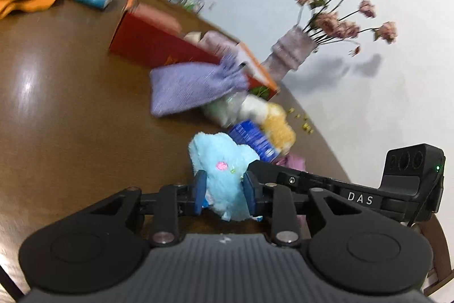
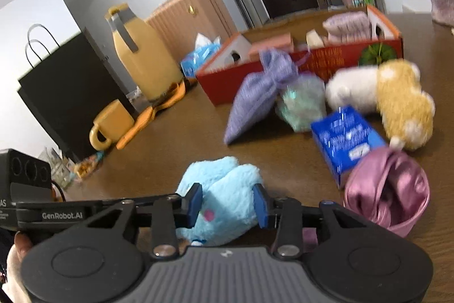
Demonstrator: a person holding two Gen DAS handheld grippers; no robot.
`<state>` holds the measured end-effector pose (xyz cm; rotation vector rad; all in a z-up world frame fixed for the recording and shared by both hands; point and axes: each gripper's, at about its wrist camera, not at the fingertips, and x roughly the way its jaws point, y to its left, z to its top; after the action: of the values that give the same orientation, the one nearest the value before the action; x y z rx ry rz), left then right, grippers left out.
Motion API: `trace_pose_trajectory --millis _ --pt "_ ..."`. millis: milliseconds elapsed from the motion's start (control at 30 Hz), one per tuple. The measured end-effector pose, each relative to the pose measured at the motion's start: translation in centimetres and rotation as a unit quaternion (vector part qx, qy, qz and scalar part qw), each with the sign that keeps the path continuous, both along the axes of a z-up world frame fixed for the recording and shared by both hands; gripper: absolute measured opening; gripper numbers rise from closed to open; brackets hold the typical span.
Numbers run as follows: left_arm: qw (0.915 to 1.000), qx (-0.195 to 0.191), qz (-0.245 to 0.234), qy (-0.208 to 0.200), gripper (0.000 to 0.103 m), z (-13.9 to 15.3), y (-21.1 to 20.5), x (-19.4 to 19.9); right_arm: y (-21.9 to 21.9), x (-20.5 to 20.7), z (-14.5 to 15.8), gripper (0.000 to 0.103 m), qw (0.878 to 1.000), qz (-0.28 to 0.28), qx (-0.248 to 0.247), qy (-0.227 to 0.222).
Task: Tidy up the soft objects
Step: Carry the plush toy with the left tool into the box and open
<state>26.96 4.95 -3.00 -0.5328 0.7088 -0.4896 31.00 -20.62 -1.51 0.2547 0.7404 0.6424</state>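
Observation:
A light blue plush toy sits between the blue pads of my left gripper; it also shows in the right wrist view between the pads of my right gripper. Both grippers squeeze it from opposite sides. Behind it lie a purple knit pouch, a pale green soft thing, a white and yellow plush, a shiny pink pouch and a red box with soft items inside.
A blue carton lies by the plushes. A yellow jug, yellow mug, black paper bag and blue tissue pack stand at the left. A vase of pink flowers stands by the wall.

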Motion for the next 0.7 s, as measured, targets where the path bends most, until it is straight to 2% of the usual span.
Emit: trace_pose_trajectory --millis 200,267,367,500,600,700 --pt "0.9986 -0.005 -0.012 -0.051 0.027 5.6 -0.4 2.8 -0.4 1.1 5.4 0.037 0.997 -0.026 0.008 -0.077" --pt "0.9971 0.009 -0.008 -0.076 0.027 8.0 -0.6 4.9 -0.2 2.8 7.6 0.037 0.994 -0.025 0.001 -0.104" --pt "0.9951 0.024 -0.001 -0.096 0.027 10.1 -0.2 9.1 0.9 7.7 10.5 0.036 0.992 -0.014 -0.016 -0.125" --pt "0.997 0.039 0.038 -0.055 0.027 9.9 1.4 16.8 3.9 16.5 11.3 0.036 0.995 0.008 -0.047 -0.091" --pt "0.9963 0.064 0.058 -0.006 0.027 7.7 2.1 22.2 6.2 23.2 9.3 0.036 0.997 0.017 -0.065 -0.039" --pt "0.9922 0.089 0.07 0.053 0.027 4.5 2.8 26.9 8.2 29.2 5.5 0.036 0.997 0.016 -0.074 0.031"
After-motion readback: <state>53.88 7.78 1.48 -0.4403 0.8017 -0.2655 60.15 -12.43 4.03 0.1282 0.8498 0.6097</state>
